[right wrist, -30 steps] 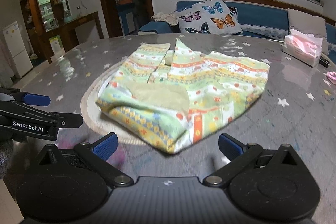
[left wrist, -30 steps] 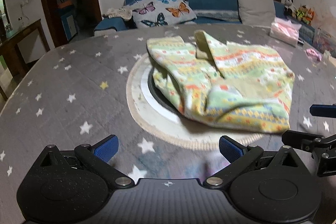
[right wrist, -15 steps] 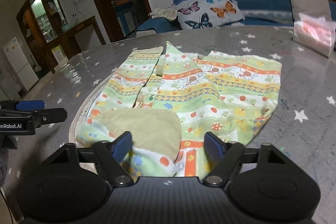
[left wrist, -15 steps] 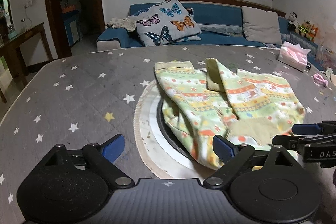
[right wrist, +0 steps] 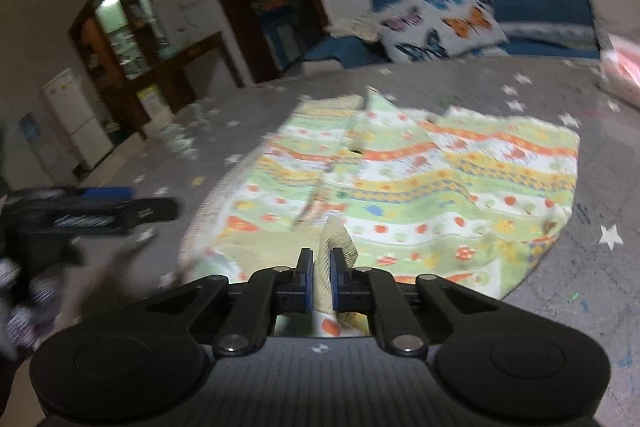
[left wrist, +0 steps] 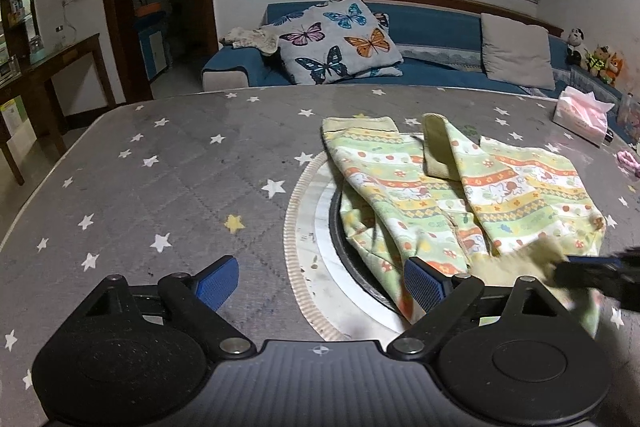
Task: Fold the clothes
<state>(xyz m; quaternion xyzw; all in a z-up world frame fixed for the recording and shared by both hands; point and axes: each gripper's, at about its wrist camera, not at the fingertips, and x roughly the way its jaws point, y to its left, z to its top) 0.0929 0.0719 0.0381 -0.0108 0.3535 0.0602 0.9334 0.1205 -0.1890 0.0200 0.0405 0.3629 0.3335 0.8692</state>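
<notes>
A child's garment (left wrist: 460, 195) in green, yellow and orange print lies crumpled over the round opening in the middle of the table. My left gripper (left wrist: 320, 281) is open and empty, low over the table just left of the garment's near edge. My right gripper (right wrist: 320, 279) is shut on a ribbed beige band (right wrist: 338, 247) at the garment's near edge, lifting it slightly. The left wrist view shows the right gripper (left wrist: 576, 267) at the far right with that band (left wrist: 536, 259) in it. In the blurred right wrist view, the garment (right wrist: 400, 187) spreads ahead and the left gripper (right wrist: 160, 205) is at the left.
The table (left wrist: 180, 179) has a grey star-print cover with a round ringed opening (left wrist: 316, 259). A pink tissue pack (left wrist: 580, 115) sits at the far right edge. Behind the table is a blue sofa (left wrist: 432, 71) with a butterfly cushion (left wrist: 340, 39).
My right gripper moved forward onto the garment's near edge and shut on the ribbed band. My left gripper stayed open, and its view has shifted so the garment now lies further right.
</notes>
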